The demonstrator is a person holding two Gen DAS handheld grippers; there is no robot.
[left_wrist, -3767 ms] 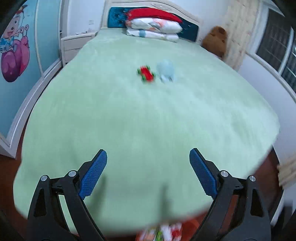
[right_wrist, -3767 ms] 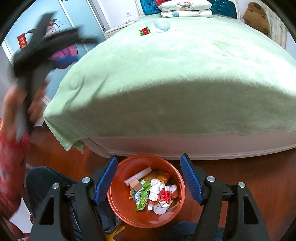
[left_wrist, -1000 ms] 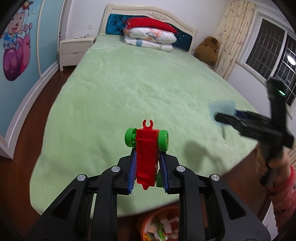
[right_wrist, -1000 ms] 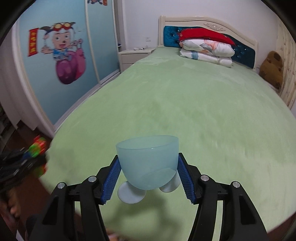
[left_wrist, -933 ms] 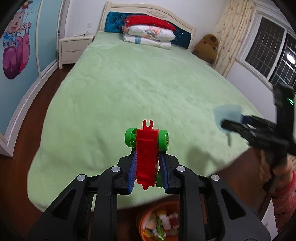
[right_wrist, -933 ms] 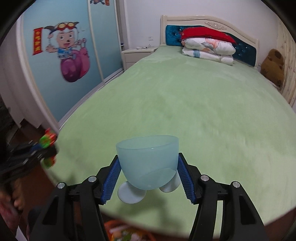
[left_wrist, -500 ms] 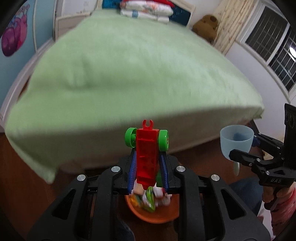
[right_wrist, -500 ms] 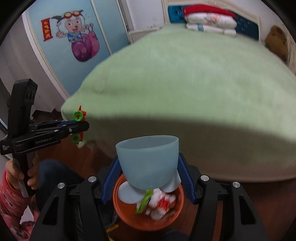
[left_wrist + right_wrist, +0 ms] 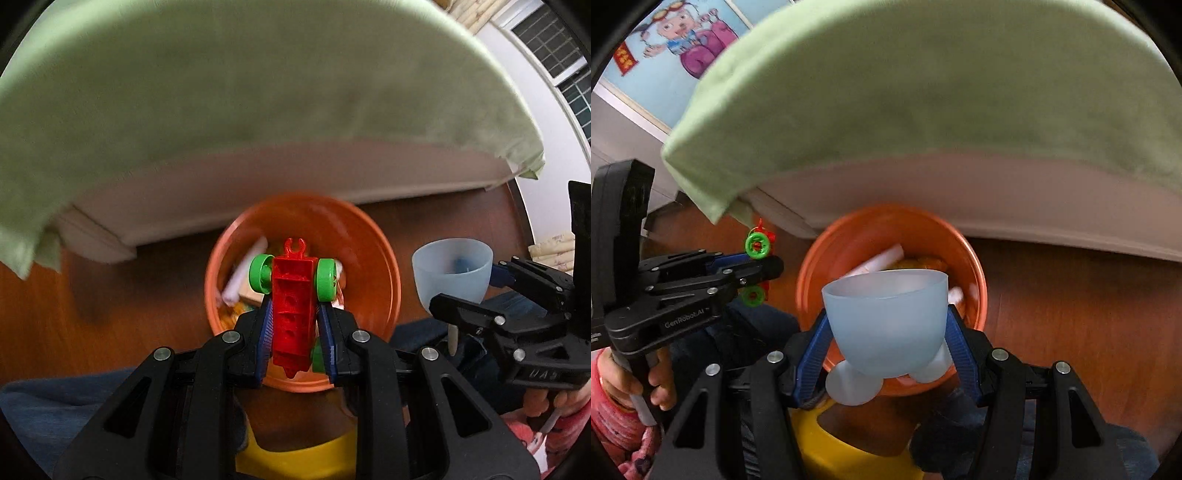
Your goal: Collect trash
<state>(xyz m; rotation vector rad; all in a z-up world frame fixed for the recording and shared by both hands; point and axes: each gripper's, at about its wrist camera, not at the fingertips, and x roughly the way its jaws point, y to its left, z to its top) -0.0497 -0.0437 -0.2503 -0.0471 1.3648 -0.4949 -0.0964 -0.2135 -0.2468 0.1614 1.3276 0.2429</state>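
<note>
Left gripper (image 9: 295, 332): blue pads clamped on a red toy car (image 9: 294, 308) with green wheels, nose forward. Directly beyond its fingertips stands the orange bin (image 9: 373, 236), holding wrappers. Right gripper (image 9: 888, 343): pads pressed against both sides of a pale blue footed cup (image 9: 886, 321), rim forward, also in line with the bin. Green bedspread (image 9: 258, 92) overhangs beyond.

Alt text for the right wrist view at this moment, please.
The right gripper holds a pale blue footed cup above an orange bin of trash on the wooden floor, beside a green-covered bed. At left, the left gripper grips a red toy.
</note>
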